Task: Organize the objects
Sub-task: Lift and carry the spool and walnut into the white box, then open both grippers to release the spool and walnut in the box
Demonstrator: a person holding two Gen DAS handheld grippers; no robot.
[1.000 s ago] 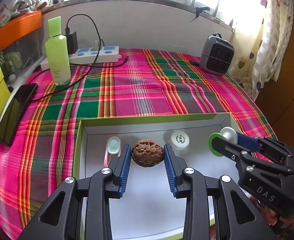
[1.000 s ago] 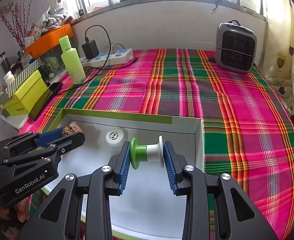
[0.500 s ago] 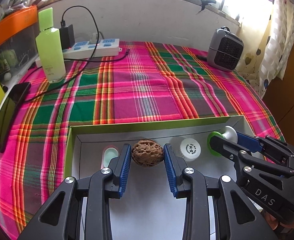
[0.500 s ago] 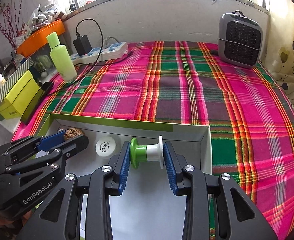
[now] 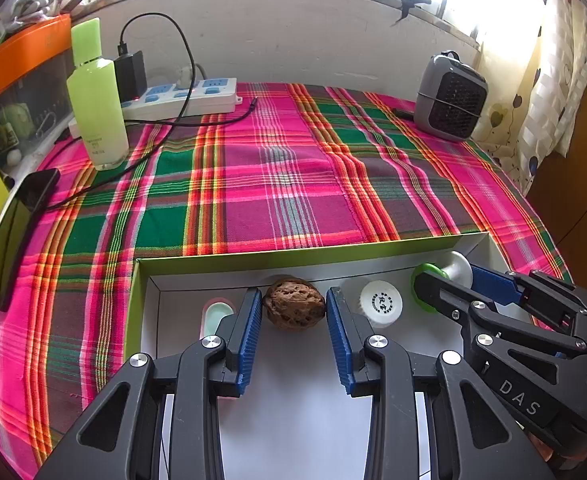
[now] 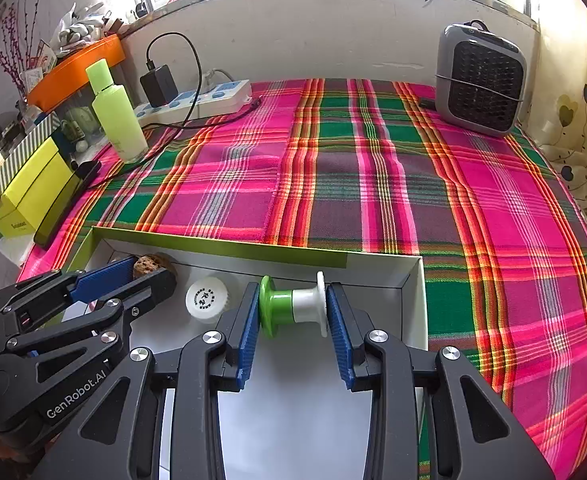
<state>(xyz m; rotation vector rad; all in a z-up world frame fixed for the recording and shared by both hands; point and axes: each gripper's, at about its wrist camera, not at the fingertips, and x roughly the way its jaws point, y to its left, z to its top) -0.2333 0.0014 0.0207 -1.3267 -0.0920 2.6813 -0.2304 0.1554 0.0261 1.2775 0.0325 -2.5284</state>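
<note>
Pink, green and orange plaid cloth [image 5: 293,184], brown walnut [image 5: 294,308], green-and-white spool [image 6: 293,306], white cap [image 5: 380,303], lime bottle [image 5: 98,100], grey heater [image 6: 480,80], green-rimmed white tray [image 6: 229,248].

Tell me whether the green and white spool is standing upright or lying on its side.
On its side. The spool sits with its axis level between the right gripper fingers, green flange against one blue pad, white flange against the other, over the box.

Both wrist views close over shared tray [image 5: 293,254]
</note>
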